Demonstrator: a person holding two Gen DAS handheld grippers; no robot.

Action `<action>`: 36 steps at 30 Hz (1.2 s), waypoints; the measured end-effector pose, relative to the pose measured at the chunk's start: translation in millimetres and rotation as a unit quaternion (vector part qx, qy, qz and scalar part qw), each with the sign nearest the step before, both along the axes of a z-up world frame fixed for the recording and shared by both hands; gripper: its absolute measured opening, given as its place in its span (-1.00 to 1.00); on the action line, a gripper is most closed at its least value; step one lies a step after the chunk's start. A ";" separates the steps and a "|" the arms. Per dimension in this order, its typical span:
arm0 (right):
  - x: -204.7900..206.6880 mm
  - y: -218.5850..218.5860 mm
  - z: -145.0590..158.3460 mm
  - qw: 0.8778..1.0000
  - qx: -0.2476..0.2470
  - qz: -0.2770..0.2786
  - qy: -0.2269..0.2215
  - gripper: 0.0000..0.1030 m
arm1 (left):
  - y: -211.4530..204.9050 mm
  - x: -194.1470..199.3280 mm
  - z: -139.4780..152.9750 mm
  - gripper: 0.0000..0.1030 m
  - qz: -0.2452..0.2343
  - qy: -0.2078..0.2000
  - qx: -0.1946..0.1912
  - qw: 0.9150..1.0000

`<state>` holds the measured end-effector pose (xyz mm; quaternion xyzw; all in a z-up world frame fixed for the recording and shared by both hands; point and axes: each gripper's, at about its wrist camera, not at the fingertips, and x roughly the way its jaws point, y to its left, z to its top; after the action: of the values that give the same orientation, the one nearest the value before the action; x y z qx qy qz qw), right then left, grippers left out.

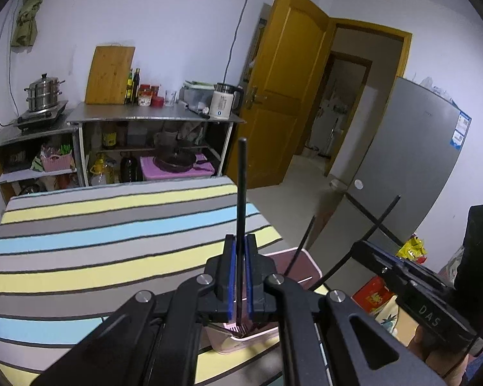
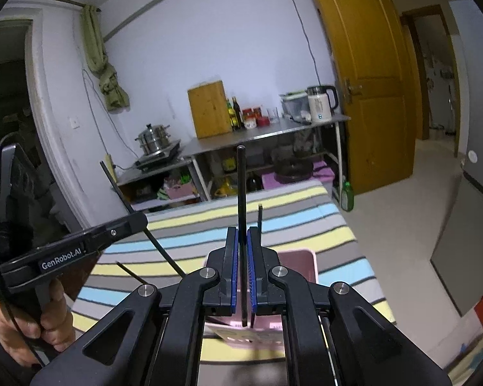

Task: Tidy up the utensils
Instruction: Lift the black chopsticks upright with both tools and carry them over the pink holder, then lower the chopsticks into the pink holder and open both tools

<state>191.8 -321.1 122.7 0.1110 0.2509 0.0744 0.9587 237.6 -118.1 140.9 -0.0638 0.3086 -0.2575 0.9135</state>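
Note:
My left gripper (image 1: 240, 247) is shut on a thin black stick (image 1: 241, 177), perhaps a chopstick, which stands upright between the blue pads. Under it a pink box (image 1: 301, 251) rests at the right end of the striped table, with another black stick (image 1: 301, 244) leaning out of it. In the right wrist view my right gripper (image 2: 242, 241) is shut on a second upright black stick (image 2: 241, 186) above the same pink box (image 2: 306, 257). The left gripper (image 2: 141, 220) shows there at the left with its slanted stick (image 2: 122, 193). The right gripper (image 1: 362, 246) appears at the right of the left wrist view.
A table under a striped cloth (image 1: 96, 225) fills the foreground. Behind it stand metal kitchen shelves (image 1: 157, 117) with a pot, bottles, a cutting board and a kettle. A yellow door (image 1: 286, 90) is open at the right, next to a grey fridge (image 1: 402, 160). A person's hand (image 2: 48, 315) grips the left handle.

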 end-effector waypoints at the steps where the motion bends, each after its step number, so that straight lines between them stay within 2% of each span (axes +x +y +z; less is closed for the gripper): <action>1: 1.8 -0.7 -3.6 1.000 0.000 0.000 0.004 -0.89 | -1.5 0.6 -3.3 -0.89 -0.002 0.003 0.001 1.000; 7: 11.4 -0.1 -31.7 0.999 0.006 0.006 0.043 -0.89 | -7.2 4.5 -19.8 -0.89 -0.006 0.023 0.014 1.000; 12: 13.3 -1.2 -39.4 0.998 0.011 0.004 0.057 -0.85 | -4.1 2.2 -19.1 -0.88 -0.004 0.018 0.011 1.000; 21: -7.0 -2.0 -22.6 1.000 0.000 -0.008 0.029 -0.56 | 17.3 -15.7 -1.2 -0.87 0.007 -0.005 -0.005 1.000; 29: -35.9 8.4 -7.5 1.000 -0.004 -0.001 0.005 -0.54 | 42.7 -45.7 16.5 -0.87 0.021 -0.030 -0.008 0.999; 36: -58.5 26.4 -12.2 1.000 -0.006 0.020 0.002 -0.53 | 64.3 -72.9 6.4 -0.87 0.036 -0.034 0.007 0.999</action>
<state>133.2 -294.7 110.5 0.1003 0.2553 0.0921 0.9572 164.7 -53.9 147.4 -0.0596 0.2765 -0.2238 0.9327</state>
